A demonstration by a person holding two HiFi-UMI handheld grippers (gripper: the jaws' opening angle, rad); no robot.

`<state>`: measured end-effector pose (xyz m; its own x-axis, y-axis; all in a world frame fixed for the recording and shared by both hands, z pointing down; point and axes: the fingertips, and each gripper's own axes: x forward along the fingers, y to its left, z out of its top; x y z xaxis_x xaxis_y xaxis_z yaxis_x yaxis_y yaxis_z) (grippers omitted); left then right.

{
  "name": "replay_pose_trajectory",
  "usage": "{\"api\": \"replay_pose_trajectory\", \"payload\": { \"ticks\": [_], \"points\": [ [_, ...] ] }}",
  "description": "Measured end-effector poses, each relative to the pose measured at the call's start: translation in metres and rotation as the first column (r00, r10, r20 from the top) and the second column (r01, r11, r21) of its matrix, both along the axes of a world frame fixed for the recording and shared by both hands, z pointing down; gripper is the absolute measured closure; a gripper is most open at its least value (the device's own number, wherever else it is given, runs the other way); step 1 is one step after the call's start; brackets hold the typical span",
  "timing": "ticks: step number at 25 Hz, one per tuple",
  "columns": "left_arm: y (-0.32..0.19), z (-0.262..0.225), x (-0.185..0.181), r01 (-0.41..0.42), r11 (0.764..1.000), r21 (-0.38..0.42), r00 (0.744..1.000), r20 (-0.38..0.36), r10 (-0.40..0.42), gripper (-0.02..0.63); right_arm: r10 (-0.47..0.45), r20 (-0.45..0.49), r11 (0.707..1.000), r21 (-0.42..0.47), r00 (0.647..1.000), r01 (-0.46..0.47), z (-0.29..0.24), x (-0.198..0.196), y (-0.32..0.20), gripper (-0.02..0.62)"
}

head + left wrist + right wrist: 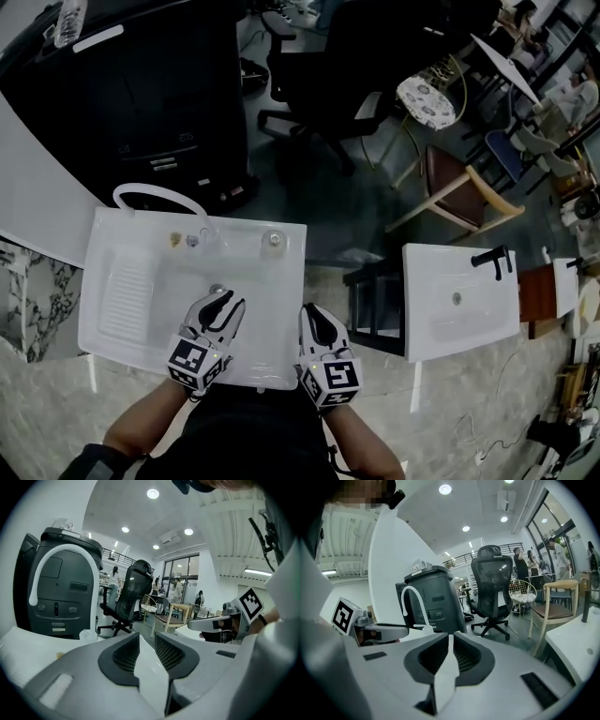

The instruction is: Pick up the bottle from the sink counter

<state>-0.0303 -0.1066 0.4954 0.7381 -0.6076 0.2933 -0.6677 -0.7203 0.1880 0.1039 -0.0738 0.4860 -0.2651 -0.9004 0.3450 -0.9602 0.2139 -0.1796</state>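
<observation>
Hovering side by side over the near rim of the sink (112,246), both tools point forward and tilt slightly down. The left hand-held gripper (228,300) has its jaws a little apart with nothing between them. The right hand-held gripper (310,311) has its jaws pressed together. The bottle (273,239) stands on the sink's back ledge, right of the faucet (150,190), apart from both.

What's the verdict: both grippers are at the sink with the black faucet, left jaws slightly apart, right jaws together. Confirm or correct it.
Wrong sink. The head view shows the left gripper and right gripper at the sink with the white faucet; the black faucet belongs to the other sink, off to the right. The jaws are as stated.
</observation>
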Motion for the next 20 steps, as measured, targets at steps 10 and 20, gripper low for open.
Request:
{"api": "replay_pose_trajectory", "payload": {
  "ticks": [10,20],
  "points": [
    [-0.052,0.035,0.024,0.033,0.999,0.0,0.997,0.068,-0.033,0.449,-0.042,0.059,0.998,-0.035,0.997,0.044,0.025,0.013,-0.032,0.54],
    [-0.1,0.084,0.058,0.016,1.0,-0.001,0.992,0.125,-0.016,0.363,-0.044,0.104,0.996,-0.067,0.994,0.051,0.053,0.019,-0.067,0.502]
  ]
}}
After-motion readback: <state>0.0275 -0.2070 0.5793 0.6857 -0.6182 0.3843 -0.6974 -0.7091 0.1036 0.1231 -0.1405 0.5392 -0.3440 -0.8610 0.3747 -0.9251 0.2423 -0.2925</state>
